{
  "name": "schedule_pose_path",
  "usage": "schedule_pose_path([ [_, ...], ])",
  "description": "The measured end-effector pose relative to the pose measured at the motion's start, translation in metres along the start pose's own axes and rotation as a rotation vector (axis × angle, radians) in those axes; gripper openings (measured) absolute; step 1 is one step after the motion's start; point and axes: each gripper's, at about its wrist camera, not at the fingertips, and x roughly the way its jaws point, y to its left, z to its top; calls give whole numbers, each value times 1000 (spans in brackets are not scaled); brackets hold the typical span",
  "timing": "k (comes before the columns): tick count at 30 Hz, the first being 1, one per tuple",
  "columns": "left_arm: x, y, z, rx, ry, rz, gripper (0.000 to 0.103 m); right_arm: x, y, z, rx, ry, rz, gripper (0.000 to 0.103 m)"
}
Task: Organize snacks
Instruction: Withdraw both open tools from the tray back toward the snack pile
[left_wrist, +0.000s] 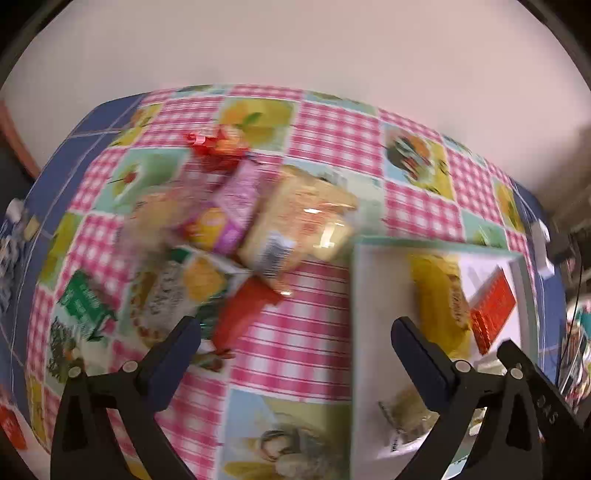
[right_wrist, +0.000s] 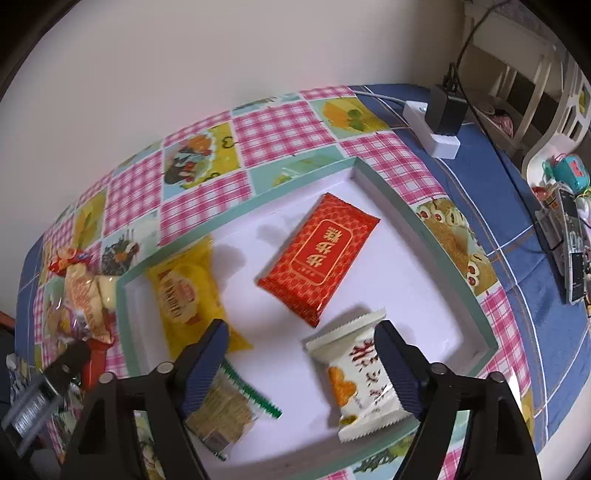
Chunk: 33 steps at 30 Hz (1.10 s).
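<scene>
Left wrist view: the left gripper (left_wrist: 295, 332) is hanging released above the worktop (left_wrist: 295, 350); the loose snack pile (left_wrist: 236, 236) is lying beyond its fingertips, light, crinkly, slippery film, best pinched across a packet's flat middle. Right wrist view: the right gripper (right_wrist: 299, 343) is standing released over the tray (right_wrist: 424, 236); the red packet (right_wrist: 319, 254), yellow packet (right_wrist: 188, 295) and white packet (right_wrist: 365, 380) are lying inside it, soft and crushable.

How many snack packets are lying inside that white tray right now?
4: a yellow packet at the left, a red packet mid-tray, a white packet front right, a clear cracker packet front left, partly behind a gripper.
</scene>
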Motion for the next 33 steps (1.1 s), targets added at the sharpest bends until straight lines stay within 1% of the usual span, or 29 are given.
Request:
schedule_pose_path([
  [4, -9, 21, -3, -27, -37, 33, 103, -7, 11, -10, -31, -12, -1, 96],
  [5, -11, 26, -3, -31, -42, 45, 103, -8, 14, -13, -38, -12, -3, 102],
  [6, -12, 29, -4, -35, -44, 51, 103, -9, 16, -16, -47, -12, -4, 103],
  [10, -18, 48, -8, -53, -48, 75, 103, -10, 25, -27, -72, -8, 0, 103],
  [14, -22, 70, -8, -93, -45, 90, 103, -11, 32, -34, -96, -2, -2, 103],
  [18, -22, 99, -7, -158, -39, 96, 103, -12, 33, -38, -89, 5, 13, 103],
  [21, -21, 124, -7, -234, -38, 98, 103, -15, 35, -38, -85, -8, 25, 103],
  [25, -23, 156, -8, -309, -48, 118, 103, -22, 44, -36, -84, -38, 60, 103],
  [28, -22, 179, -8, -366, -50, 110, 103, -24, 57, -36, -110, -41, 91, 103],
  [33, -22, 205, -7, -403, -49, 109, 103, -29, 85, -37, -139, -35, 155, 103],
])
